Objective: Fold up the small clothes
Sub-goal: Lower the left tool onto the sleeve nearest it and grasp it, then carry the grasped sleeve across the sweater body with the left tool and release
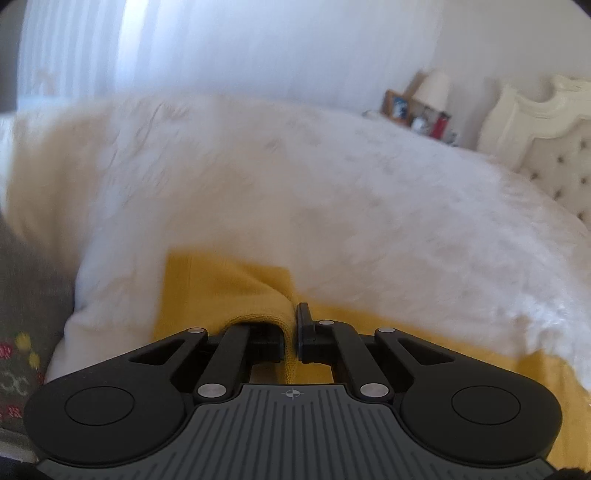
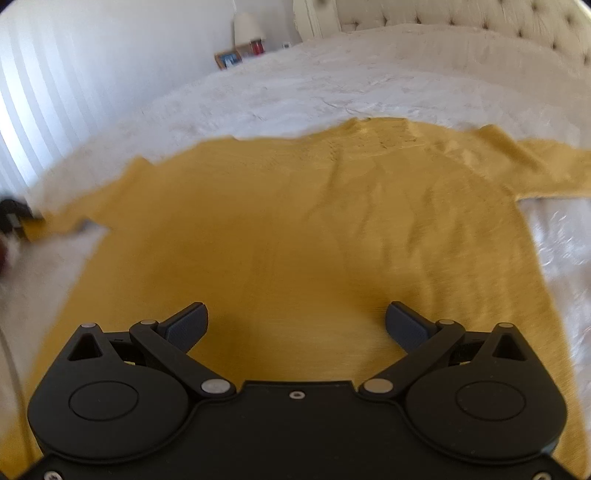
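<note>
A mustard-yellow knit sweater (image 2: 295,221) lies spread flat on a white bedspread (image 2: 295,85), both sleeves stretched out sideways. My right gripper (image 2: 297,321) hovers over its lower body, open, with nothing between the fingers. In the left wrist view my left gripper (image 1: 293,332) is shut on a fold of the yellow sleeve end (image 1: 236,288), and the knit edge is pinched between the pads. The left gripper shows as a dark blur at the sleeve tip (image 2: 14,218) at the far left of the right wrist view.
A tufted cream headboard (image 2: 480,22) stands at the far end of the bed. A nightstand with a lamp (image 2: 245,26), a picture frame (image 2: 227,59) and small items sits beside it. White curtains (image 2: 55,74) hang along the left. A grey patterned rug (image 1: 22,332) lies at the bed's edge.
</note>
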`<state>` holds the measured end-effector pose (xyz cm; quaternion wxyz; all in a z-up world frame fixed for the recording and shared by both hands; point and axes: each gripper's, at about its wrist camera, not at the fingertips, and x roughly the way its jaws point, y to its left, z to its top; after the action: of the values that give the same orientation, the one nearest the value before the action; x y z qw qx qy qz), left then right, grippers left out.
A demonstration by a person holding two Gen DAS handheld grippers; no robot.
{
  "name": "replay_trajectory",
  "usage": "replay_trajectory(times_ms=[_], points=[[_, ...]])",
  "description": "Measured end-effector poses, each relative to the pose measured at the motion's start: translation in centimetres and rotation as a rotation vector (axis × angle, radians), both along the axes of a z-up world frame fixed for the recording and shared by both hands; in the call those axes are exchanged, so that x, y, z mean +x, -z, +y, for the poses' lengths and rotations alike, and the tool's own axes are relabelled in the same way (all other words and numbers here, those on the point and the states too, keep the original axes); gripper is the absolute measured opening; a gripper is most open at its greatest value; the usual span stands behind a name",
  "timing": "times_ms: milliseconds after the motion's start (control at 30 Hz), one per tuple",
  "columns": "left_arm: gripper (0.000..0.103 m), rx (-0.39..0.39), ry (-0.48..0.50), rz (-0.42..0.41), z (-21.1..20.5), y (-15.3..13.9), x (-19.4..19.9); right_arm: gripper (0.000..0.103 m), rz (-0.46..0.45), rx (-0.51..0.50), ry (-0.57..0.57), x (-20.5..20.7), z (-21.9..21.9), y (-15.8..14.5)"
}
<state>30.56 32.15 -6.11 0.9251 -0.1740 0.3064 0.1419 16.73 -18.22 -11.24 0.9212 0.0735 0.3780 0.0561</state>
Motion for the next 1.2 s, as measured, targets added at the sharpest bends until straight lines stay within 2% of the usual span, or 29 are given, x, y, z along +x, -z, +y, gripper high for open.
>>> replay_trajectory(times_ms=[67,167,267,400,533,733,867,1100,1133,1167,1200], points=[[0.005,0.011,0.034,-0.028,-1.6,-1.6,-0.2,0.102,0.008,-0.07,-0.024,0.1,0.4,0.6],[0.005,0.042,0.112,-0.081,-4.9,-4.7,-0.5,0.103,-0.026,-0.101,-0.053,-0.4,0.6,1.4],[0.005,0.08,0.196,-0.128,-8.8,-7.5,-0.7,0.103,-0.064,-0.085,-0.061,-1.0,0.2,1.7],[0.005,0.086,0.295,-0.178,-14.5,-10.4,-0.6,0.103,-0.086,-0.056,-0.089,-1.4,-0.3,1.9],[0.005,0.092,0.387,-0.198,-20.8,-11.6,-0.1,0.103,-0.121,0.017,-0.098,-1.9,-1.3,2.0],[0.005,0.092,0.521,-0.193,-30.0,-10.1,2.0,0.102,-0.084,0.079,-0.147,-1.3,-2.9,0.8],[0.005,0.071,0.589,-0.153,-35.3,-7.1,2.5,0.102,-0.079,0.101,-0.057,-1.6,-5.0,-0.2],[0.007,0.092,0.697,-0.041,-42.4,-1.9,2.2,0.102,-0.064,0.146,0.122,-1.6,-9.7,-0.8],[0.014,0.1,0.717,-0.023,-43.0,-1.2,2.1,0.102,-0.064,0.153,0.137,-1.6,-10.2,-0.8],[0.031,0.103,0.744,-0.005,-43.5,-0.5,2.0,0.102,-0.065,0.152,0.148,-1.6,-10.4,-0.9],[0.04,0.102,0.775,0.01,-43.9,0.1,1.9,0.102,-0.067,0.146,0.156,-1.6,-10.6,-0.9]])
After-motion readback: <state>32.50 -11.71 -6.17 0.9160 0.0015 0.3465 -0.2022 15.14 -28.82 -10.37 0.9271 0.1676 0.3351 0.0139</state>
